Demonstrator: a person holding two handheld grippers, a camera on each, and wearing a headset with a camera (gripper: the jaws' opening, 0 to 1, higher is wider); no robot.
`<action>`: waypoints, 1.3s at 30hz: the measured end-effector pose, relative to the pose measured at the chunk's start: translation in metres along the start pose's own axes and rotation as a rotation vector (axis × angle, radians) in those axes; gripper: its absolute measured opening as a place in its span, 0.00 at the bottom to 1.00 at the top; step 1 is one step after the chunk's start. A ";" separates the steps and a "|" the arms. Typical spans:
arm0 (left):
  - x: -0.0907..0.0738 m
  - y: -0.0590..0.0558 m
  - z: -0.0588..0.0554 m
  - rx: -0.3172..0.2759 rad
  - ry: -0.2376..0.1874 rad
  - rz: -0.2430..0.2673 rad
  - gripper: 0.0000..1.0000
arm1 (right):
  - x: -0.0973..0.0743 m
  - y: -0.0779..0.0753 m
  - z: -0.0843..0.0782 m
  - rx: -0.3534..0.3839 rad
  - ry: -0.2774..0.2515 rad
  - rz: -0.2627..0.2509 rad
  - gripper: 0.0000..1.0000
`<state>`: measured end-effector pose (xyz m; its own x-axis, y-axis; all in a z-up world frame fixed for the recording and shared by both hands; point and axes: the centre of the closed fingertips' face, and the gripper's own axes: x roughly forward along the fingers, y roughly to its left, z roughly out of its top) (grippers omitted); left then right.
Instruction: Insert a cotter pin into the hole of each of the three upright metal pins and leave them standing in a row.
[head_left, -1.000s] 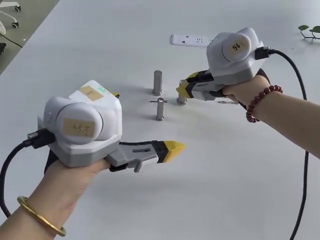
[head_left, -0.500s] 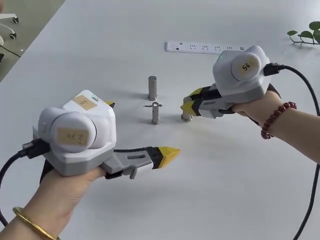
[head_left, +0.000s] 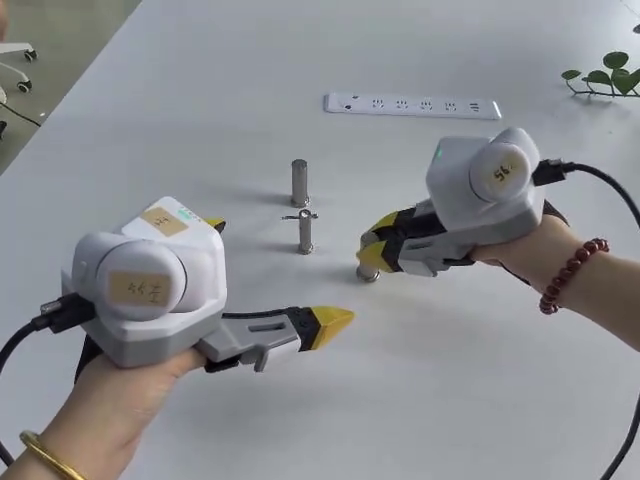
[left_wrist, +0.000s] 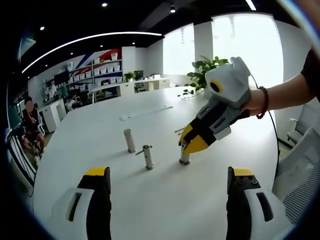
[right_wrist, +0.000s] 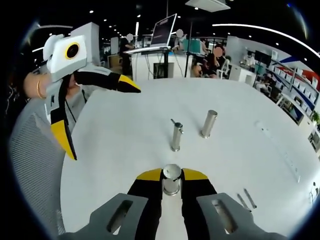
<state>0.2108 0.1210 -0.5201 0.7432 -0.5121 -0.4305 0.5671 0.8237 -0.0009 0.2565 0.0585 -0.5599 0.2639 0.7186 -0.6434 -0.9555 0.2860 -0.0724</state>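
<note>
The right gripper (head_left: 370, 246) sits right of centre in the head view, its yellow-tipped black jaws clamped on the top of a short upright silver metal pin (head_left: 367, 270). The pin's lower end is at the white tabletop (head_left: 450, 390). In the right gripper view the pin's round head (right_wrist: 171, 176) shows pinched between the two jaw tips at the bottom centre.

Up and to the left of it in the head view stands a second silver metal pin (head_left: 305, 232) with a thin wire cotter pin (head_left: 298, 214) crossing it near the top. Just above that stands a third, plain silver pin (head_left: 299, 183). All three are apart from one another.

Two loose thin cotter pins (right_wrist: 245, 199) lie on the table at the lower right of the right gripper view.

The left gripper (left_wrist: 170, 172) hangs at the lower left of the head view, jaws spread wide with nothing between them, well apart from the pins.

A white power strip (head_left: 412, 104) lies along the upper centre, and green plant leaves (head_left: 600, 78) show at the upper right.
</note>
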 end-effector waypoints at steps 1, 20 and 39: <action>0.000 0.000 0.000 0.000 0.001 -0.001 0.97 | 0.000 0.003 0.000 0.000 -0.001 0.005 0.08; -0.001 -0.004 -0.004 -0.003 0.008 -0.014 0.96 | 0.002 0.017 -0.003 0.013 -0.022 0.057 0.08; -0.001 -0.005 -0.005 -0.006 0.015 -0.011 0.96 | -0.010 0.019 0.000 0.076 -0.028 0.084 0.18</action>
<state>0.2057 0.1186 -0.5245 0.7314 -0.5175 -0.4442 0.5731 0.8194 -0.0111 0.2353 0.0567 -0.5547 0.1876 0.7595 -0.6229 -0.9620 0.2701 0.0396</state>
